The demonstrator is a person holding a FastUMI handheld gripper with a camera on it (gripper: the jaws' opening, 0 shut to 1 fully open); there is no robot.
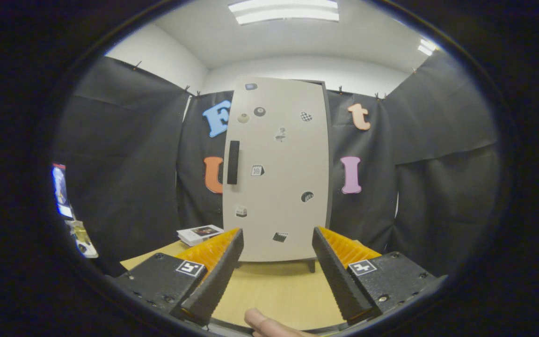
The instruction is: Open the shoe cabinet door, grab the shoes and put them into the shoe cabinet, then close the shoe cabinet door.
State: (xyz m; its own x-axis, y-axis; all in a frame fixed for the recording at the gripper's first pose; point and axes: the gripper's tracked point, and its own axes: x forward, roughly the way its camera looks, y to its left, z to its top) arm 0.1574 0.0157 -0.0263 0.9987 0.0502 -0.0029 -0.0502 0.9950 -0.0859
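A tall pale shoe cabinet (276, 178) stands on the wooden table (269, 290), straight beyond my fingers. Its door is shut and carries several small stickers. A black vertical handle (233, 162) sits near the door's left edge, at mid height. My gripper (276, 238) is open, with its two fingers spread wide and nothing between them. The fingertips frame the cabinet's lower part but stay some way short of it. A person's fingertip (262, 322) shows low between the fingers.
A small white box (200, 234) lies on the table left of the cabinet's foot, behind my left finger. Black cloth walls close the booth behind and at both sides. A bright screen (60, 189) hangs at the far left.
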